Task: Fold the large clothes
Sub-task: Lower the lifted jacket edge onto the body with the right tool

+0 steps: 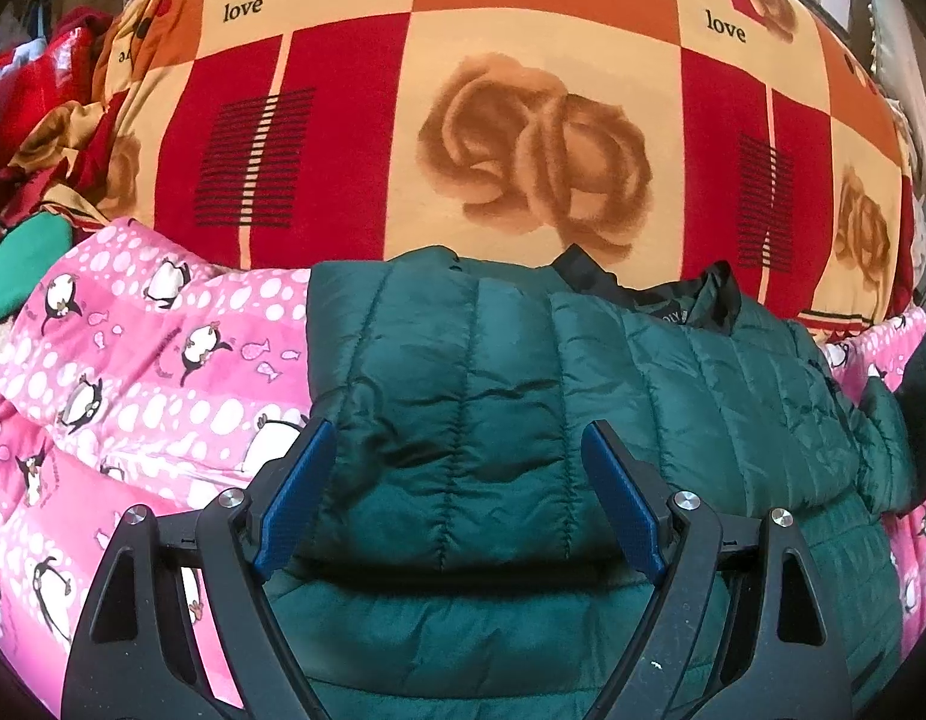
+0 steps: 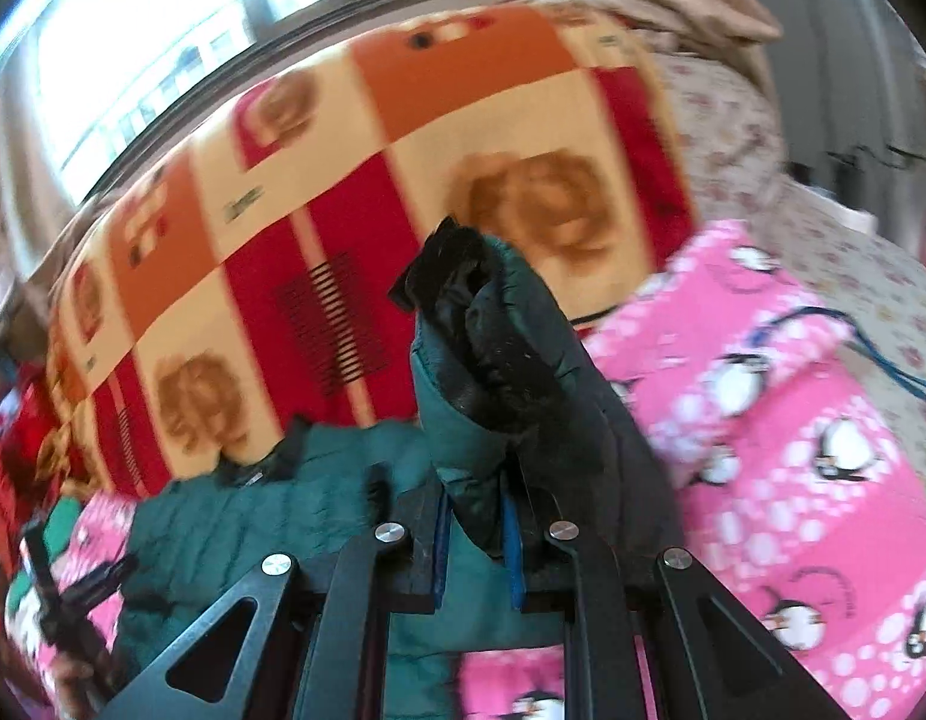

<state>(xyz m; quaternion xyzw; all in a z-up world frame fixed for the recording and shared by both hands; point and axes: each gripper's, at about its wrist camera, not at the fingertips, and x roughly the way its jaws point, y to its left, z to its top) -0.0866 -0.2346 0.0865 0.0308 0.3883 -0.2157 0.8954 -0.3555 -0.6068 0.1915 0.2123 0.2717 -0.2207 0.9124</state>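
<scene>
A dark green quilted puffer jacket (image 1: 523, 396) lies on a pink penguin quilt (image 1: 133, 372), its black-lined collar (image 1: 673, 300) at the far side. My left gripper (image 1: 463, 498) hovers over the near folded part of the jacket, jaws wide, blue pads (image 1: 301, 492) clear of the fabric. In the right wrist view my right gripper (image 2: 478, 519) is shut on a jacket sleeve (image 2: 457, 396). The sleeve stands up from the pads, lifted off the quilt, with its black cuff (image 2: 457, 276) at the top. The rest of the jacket (image 2: 253, 510) lies lower left.
A thick folded blanket (image 1: 523, 138) in red, orange and cream checks with roses rises just behind the jacket. Green cloth (image 1: 25, 264) and red bedding (image 1: 61, 60) sit far left. A blue cable (image 2: 883, 360) crosses the floral sheet (image 2: 871, 276) on the right; a window (image 2: 151, 42) is behind.
</scene>
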